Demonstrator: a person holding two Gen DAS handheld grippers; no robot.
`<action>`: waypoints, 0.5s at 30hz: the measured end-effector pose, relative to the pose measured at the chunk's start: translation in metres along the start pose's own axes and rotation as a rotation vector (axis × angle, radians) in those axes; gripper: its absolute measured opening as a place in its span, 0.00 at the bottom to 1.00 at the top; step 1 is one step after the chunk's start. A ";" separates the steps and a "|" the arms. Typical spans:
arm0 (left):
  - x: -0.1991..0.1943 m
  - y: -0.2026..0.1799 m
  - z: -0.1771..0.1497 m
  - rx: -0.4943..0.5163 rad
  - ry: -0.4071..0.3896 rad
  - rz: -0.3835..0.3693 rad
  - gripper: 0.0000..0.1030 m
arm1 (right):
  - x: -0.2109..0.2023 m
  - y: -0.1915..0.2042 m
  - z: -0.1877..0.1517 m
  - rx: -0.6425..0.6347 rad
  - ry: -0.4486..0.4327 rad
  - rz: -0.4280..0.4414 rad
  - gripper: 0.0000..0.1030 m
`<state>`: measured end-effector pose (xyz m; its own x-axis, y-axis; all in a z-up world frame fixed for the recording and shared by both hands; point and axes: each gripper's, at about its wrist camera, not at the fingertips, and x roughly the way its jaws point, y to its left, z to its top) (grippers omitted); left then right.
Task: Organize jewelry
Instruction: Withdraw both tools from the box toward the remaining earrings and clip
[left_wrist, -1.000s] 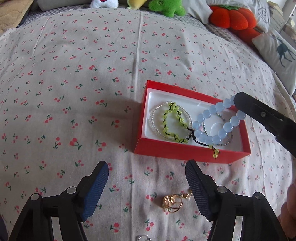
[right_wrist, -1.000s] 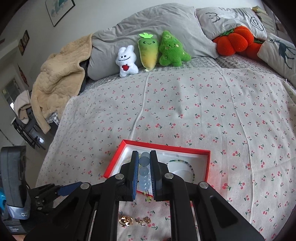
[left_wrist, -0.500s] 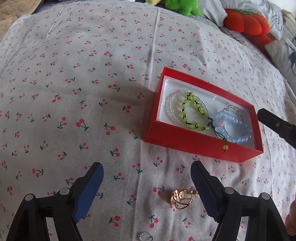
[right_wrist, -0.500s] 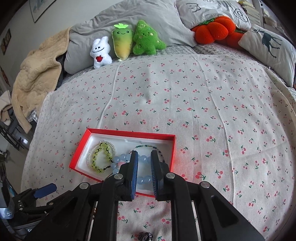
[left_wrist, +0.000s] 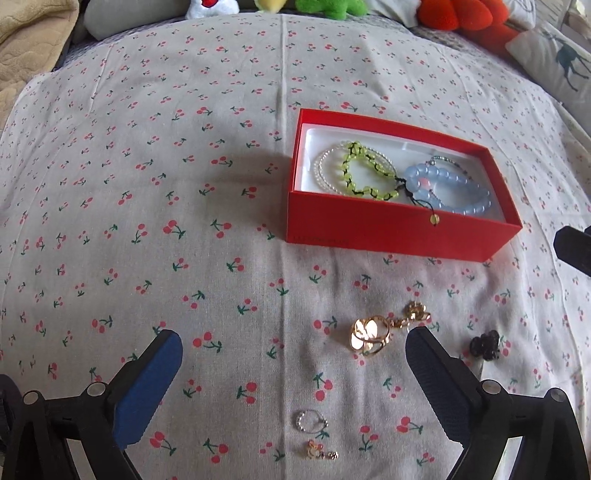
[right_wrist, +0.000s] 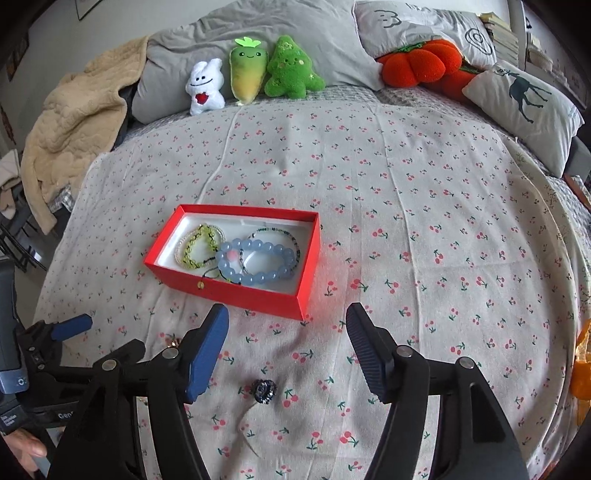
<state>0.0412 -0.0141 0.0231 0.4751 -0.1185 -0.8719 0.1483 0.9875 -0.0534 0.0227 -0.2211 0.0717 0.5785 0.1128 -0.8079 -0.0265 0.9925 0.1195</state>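
A red box (left_wrist: 391, 229) (right_wrist: 255, 295) with a white lining sits on the cherry-print bedspread. Inside lie a blue bead bracelet (left_wrist: 447, 192) (right_wrist: 258, 260), a green bead bracelet (left_wrist: 364, 175) (right_wrist: 199, 245) and a clear bead one. Loose on the cloth nearer me are gold rings (left_wrist: 371, 334), a small silver ring (left_wrist: 310, 421), a tiny gold piece (left_wrist: 319, 452) and a dark flower-shaped piece (left_wrist: 485, 345) (right_wrist: 264, 390). My left gripper (left_wrist: 291, 373) hangs over the loose pieces, its jaws opening with nothing between them. My right gripper (right_wrist: 286, 345) is back from the box, its jaws opening and empty.
Plush toys (right_wrist: 253, 75), an orange pumpkin cushion (right_wrist: 424, 64), grey pillows and a deer-print pillow (right_wrist: 524, 107) line the far end of the bed. A beige blanket (right_wrist: 70, 122) is heaped at the far left. A hand (right_wrist: 26, 448) grips the left tool.
The right gripper let the blue bracelet go into the box, drew back and spread its jaws. The left gripper widened and shifted back, bringing more loose pieces into view.
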 end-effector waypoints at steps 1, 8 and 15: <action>0.000 0.001 -0.003 0.007 0.003 0.001 0.97 | 0.000 0.000 -0.006 -0.012 0.011 -0.008 0.71; 0.004 0.015 -0.028 0.070 0.007 -0.011 0.97 | 0.011 0.000 -0.041 -0.081 0.099 -0.034 0.73; 0.015 0.029 -0.051 0.113 0.033 -0.017 0.97 | 0.028 0.008 -0.070 -0.142 0.169 -0.032 0.73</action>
<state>0.0086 0.0182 -0.0166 0.4432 -0.1302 -0.8869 0.2536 0.9672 -0.0153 -0.0187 -0.2067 0.0099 0.4366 0.0753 -0.8965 -0.1319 0.9911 0.0190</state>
